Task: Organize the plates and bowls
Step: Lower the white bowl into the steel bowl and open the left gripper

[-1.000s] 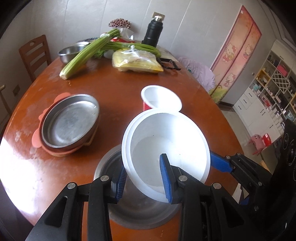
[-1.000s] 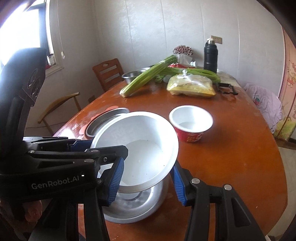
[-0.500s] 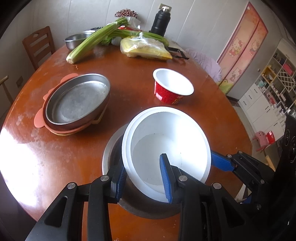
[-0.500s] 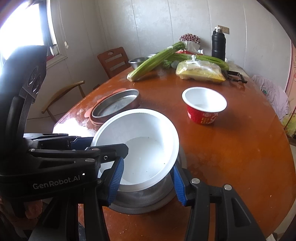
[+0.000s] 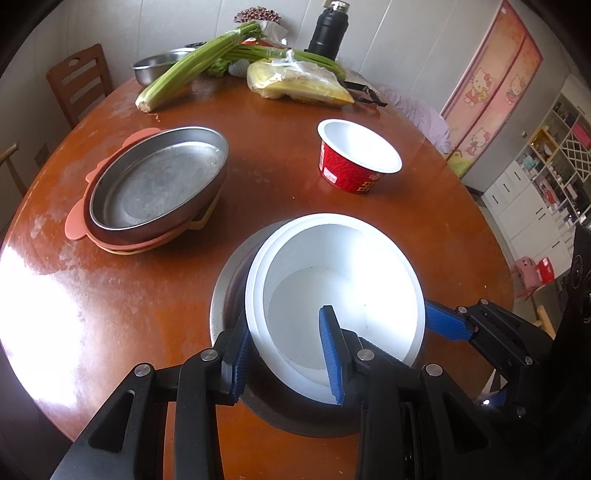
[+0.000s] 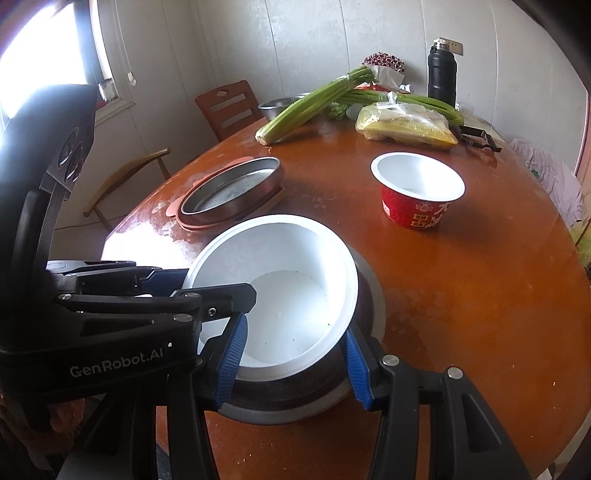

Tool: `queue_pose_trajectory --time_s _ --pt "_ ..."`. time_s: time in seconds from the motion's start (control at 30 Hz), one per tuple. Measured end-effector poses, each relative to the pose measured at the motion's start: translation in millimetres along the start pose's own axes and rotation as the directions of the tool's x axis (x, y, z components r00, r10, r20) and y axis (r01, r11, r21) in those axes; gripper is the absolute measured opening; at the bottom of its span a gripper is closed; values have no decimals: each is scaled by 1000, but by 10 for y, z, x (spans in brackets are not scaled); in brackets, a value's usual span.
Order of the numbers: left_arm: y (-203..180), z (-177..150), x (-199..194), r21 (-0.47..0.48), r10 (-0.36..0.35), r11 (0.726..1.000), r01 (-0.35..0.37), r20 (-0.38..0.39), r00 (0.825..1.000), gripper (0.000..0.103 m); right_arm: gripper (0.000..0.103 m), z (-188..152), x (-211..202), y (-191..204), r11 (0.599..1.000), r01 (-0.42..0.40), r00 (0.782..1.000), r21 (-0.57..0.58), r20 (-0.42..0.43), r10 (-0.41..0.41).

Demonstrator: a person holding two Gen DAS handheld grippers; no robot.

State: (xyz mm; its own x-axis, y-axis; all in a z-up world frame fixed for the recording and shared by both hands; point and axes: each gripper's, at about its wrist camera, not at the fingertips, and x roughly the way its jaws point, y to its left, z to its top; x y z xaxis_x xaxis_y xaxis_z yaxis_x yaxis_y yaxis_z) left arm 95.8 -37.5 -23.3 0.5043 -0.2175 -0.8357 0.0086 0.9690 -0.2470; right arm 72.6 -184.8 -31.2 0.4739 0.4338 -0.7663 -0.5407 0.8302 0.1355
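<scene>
A white bowl [image 5: 343, 280] sits tilted inside a steel bowl [image 5: 229, 280] at the near edge of the round wooden table. My left gripper [image 5: 286, 354] is shut on the white bowl's near-left rim, one finger inside and one outside. My right gripper [image 6: 291, 354] grips the same white bowl [image 6: 280, 280] at its near-right rim, above the steel bowl [image 6: 369, 295]. A steel dish [image 5: 159, 181] rests on pink and yellow plates [image 5: 110, 236] to the left. A red paper bowl [image 5: 354, 158] stands beyond; it also shows in the right wrist view [image 6: 417, 192].
Celery [image 5: 199, 62], a yellow bag [image 5: 299, 83], a black flask [image 5: 328, 29] and a steel basin [image 5: 162, 64] lie at the far side of the table. A wooden chair [image 5: 81, 83] stands at the far left. Bare tabletop [image 6: 480, 295] lies to the right.
Both grippers have lowered the white bowl down into the steel bowl; the view has dropped closer to the table and the white bowl now rests deeper inside.
</scene>
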Motion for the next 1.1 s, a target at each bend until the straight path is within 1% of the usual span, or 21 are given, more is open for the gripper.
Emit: queue_pose_trajectory --time_s 0.2,0.5,0.7,0.9,1.03,1.1 --pt "-3 5 44 3 18 1000 -18 -8 1000 35 51 -9 33 -4 1000 21 1000 -4 -5 -21" --pt "8 14 27 -3 29 1000 -29 -2 1000 36 51 -3 11 -45 1000 25 1000 3 6 -25" --pt "27 35 -80 -15 30 999 -30 30 999 36 51 -3 -60 -97 1000 18 999 15 29 -19" --pt "17 74 -192 -11 39 999 -38 69 997 40 51 5 -124 -164 999 29 998 39 52 -31" --pt "5 122 -224 -5 49 999 -49 87 995 43 55 30 -187 -237 997 44 996 56 76 -48" --pt "-13 176 -236 3 44 999 -45 94 995 43 56 56 -219 -280 997 51 994 62 90 -56"
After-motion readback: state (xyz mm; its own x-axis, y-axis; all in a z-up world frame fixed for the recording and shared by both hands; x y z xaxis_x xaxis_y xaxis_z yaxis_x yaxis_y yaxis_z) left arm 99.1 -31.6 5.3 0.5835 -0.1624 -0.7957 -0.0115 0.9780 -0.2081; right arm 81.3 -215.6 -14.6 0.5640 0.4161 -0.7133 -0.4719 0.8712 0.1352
